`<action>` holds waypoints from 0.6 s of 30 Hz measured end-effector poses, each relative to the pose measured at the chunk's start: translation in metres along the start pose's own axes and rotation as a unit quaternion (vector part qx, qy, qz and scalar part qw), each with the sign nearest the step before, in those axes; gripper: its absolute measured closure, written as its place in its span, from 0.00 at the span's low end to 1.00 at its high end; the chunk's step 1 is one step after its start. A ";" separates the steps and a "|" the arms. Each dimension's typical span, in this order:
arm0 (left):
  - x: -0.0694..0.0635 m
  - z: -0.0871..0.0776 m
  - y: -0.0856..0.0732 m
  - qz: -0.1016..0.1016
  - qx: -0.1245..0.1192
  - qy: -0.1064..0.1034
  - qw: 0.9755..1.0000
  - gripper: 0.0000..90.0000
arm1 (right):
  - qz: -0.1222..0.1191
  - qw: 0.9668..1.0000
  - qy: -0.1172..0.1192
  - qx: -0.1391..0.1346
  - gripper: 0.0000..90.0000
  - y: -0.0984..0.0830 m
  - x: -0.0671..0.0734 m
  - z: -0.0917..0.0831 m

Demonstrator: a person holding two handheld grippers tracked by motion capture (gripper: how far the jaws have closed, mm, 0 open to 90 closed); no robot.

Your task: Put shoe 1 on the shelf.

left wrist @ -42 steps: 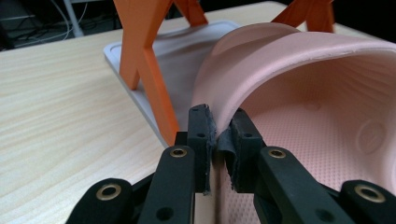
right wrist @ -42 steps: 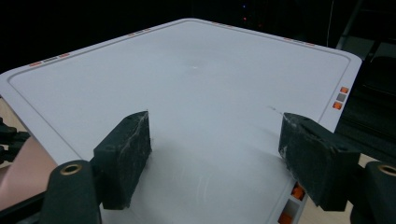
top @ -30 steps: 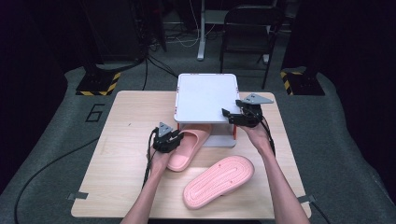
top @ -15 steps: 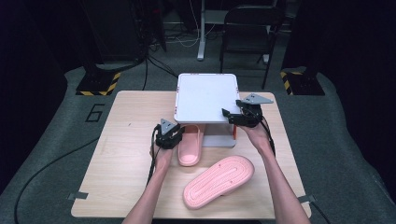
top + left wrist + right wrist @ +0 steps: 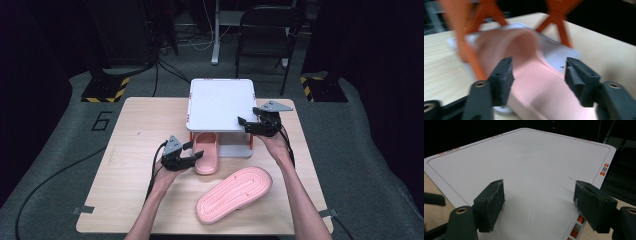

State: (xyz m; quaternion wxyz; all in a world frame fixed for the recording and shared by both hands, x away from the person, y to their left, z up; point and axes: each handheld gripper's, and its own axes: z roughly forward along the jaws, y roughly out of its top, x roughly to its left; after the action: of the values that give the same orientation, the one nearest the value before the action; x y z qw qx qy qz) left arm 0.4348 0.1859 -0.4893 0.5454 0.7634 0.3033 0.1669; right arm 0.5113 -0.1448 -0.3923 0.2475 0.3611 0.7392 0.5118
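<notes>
A light wooden table (image 5: 125,165) stands on grey carpet (image 5: 55,165) marked with a number six (image 5: 102,121) at the left. Black-and-yellow striped blocks (image 5: 105,90) sit at the far left and far right. A dark chair (image 5: 265,30) and a pale post (image 5: 216,30) stand beyond. The far room lies dim, with what may be cables (image 5: 165,65) on the floor.

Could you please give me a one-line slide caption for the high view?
Left gripper, jaws just opened, beside a slipper tucked under the rack.
</notes>
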 end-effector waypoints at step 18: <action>-0.014 0.031 -0.016 0.079 0.074 0.046 0.993 0.33 | 0.002 1.000 0.000 0.003 0.28 0.001 0.000 0.000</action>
State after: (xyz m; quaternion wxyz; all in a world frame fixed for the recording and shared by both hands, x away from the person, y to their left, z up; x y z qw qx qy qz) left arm 0.4373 0.1576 -0.5143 0.4581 0.8145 0.2784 0.2219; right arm 0.5113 -0.1442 -0.3919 0.2454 0.3631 0.7400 0.5103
